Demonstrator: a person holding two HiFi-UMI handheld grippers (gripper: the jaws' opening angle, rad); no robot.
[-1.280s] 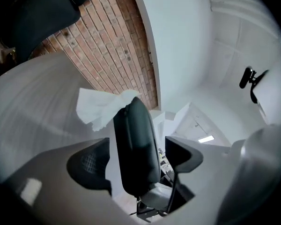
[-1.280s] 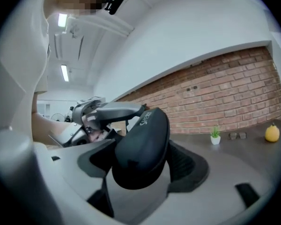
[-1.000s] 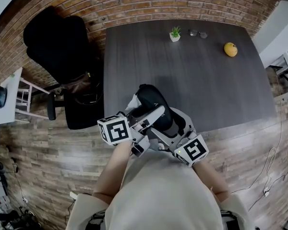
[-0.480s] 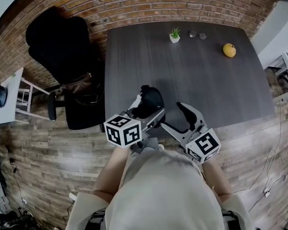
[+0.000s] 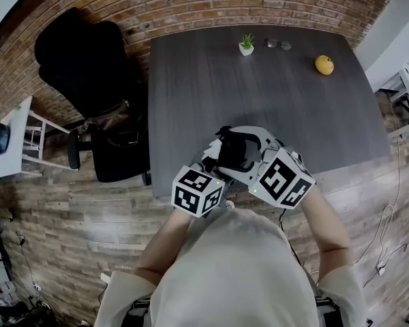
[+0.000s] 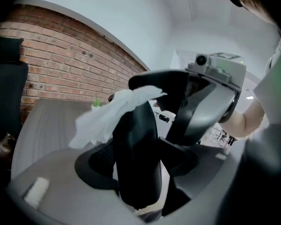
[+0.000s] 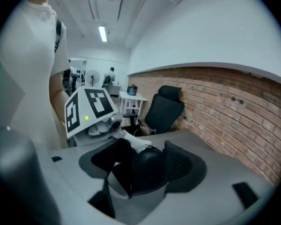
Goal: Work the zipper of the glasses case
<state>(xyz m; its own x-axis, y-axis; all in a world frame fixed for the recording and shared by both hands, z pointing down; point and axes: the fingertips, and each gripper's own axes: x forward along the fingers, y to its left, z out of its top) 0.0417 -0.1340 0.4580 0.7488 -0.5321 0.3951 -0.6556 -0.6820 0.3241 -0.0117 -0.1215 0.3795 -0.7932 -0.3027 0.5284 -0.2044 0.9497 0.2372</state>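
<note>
The glasses case [image 5: 235, 152], black and rounded, is at the middle of the desk's [image 5: 204, 94] near edge, caught between both tools; whether its underside touches the desk cannot be told. The left hand-held gripper [image 5: 223, 161] comes at it from the near left; its jaws have drawn in a little and are clamped on the case, which stands upright between them in the left gripper view and fills the gap from pad to pad. The right hand-held gripper [image 5: 253, 147] comes from the near right; its jaws have just been closing; in the right gripper view the case's rounded end lies between them, against the ribbed pad on one side and the dark jaw on the other, so it grips the case as well. The two grippers face each other across the case.

A white cloth [image 6: 113, 118] pokes, crumpled, from the upper end of the case; the zipper itself is too dark to make out in any view.

Along the desk's far edge stands a small potted plant [image 5: 246, 45]; just to its right lies a pair of glasses [image 5: 279, 45]; a yellow fruit [image 5: 324, 65] lies near the far right corner, well apart from the case. A black office chair [image 5: 88, 63] stands off the desk's left edge, close to the brick wall [image 5: 191, 5].
</note>
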